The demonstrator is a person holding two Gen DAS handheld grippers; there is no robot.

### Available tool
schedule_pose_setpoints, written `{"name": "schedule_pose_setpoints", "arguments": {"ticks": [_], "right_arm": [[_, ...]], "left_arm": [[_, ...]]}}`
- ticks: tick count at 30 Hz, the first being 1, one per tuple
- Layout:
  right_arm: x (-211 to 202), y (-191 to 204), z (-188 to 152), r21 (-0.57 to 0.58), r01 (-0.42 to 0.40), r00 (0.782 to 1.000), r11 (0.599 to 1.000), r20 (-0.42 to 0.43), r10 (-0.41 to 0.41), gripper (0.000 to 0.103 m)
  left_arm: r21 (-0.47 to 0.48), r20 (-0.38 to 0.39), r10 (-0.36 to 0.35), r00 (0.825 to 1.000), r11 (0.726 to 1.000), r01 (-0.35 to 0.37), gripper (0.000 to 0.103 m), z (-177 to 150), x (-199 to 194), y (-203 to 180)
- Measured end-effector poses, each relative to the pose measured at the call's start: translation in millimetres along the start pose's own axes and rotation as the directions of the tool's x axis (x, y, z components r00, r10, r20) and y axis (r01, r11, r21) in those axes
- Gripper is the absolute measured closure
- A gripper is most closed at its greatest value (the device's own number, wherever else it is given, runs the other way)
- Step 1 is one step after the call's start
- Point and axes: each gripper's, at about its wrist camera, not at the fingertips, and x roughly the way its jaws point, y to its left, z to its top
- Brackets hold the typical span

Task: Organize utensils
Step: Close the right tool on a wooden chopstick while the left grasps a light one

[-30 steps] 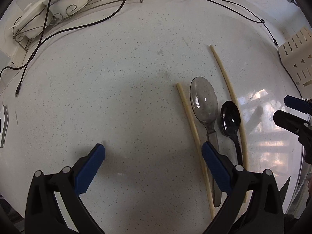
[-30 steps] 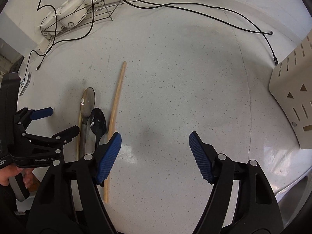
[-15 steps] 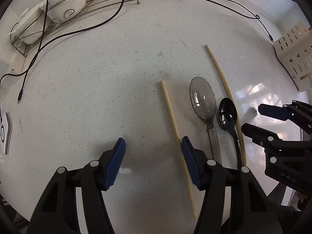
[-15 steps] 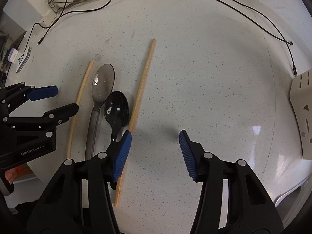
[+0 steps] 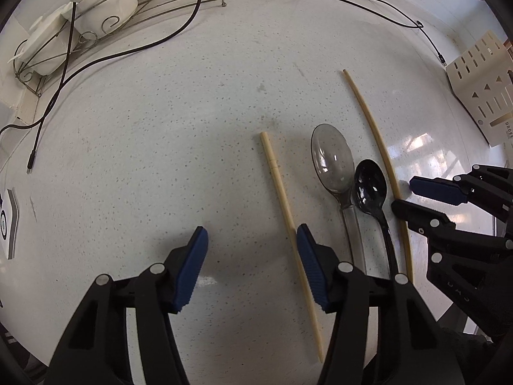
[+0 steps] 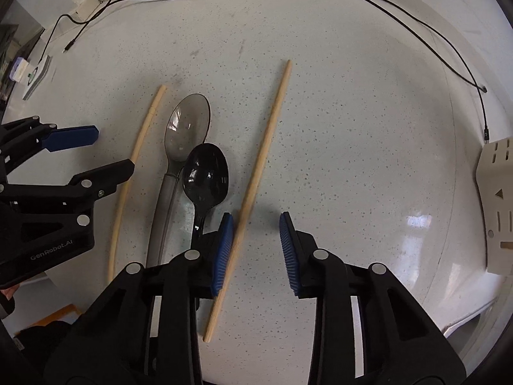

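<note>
Left gripper (image 5: 251, 263): low over the counter (image 5: 160, 147), tongs spread, nothing between the pads; its right pad sits just beside the left chopstick.
Right gripper (image 6: 255, 247): tongs spread, the right chopstick runs just inside its left pad; contact cannot be told.
Left chopstick (image 5: 288, 224): flat on the counter, left of both spoons, running near to far.
Right chopstick (image 6: 256, 176): flat, right of the spoons, its far tip leaning right.
Clear spoon (image 5: 333, 160): bowl up, between the chopsticks, handle toward the near edge.
Black spoon (image 6: 205, 176): just right of the clear spoon, bowl nearer, touching or overlapping its neck.
Slotted beige holder (image 5: 481, 89): far right, well apart from the utensils.
Wire rack (image 5: 96, 25): far left, white dishes in it; black cables (image 5: 179, 29) trail across the far counter.
</note>
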Motion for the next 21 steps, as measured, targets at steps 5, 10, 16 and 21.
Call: {"name": "schedule_pose_setpoints", "arguments": {"ticks": [5, 10, 16, 21], "right_arm": [[2, -1, 3, 0.016, -0.014, 1.0, 1.0, -0.018, 0.015, 0.097], [6, -3, 4, 0.035, -0.054, 0.998, 0.998, -0.034, 0.055, 0.097], [10, -14, 2, 0.07, -0.079, 0.996, 0.994, -0.029, 0.082, 0.097], [10, -26, -2, 0.089, -0.092, 0.995, 0.992, -0.02, 0.094, 0.097]], "left_arm": [[-0.017, -0.045, -0.122, 0.992, 0.992, 0.121, 0.099, 1, -3, 9], [0.015, -0.051, -0.116, 0.992, 0.993, 0.117, 0.099, 1, -2, 4], [0.008, -0.051, -0.123, 0.991, 0.992, 0.123, 0.099, 0, 0, 5], [-0.002, -0.024, -0.124, 0.992, 0.992, 0.124, 0.099, 1, -13, 12]]}}
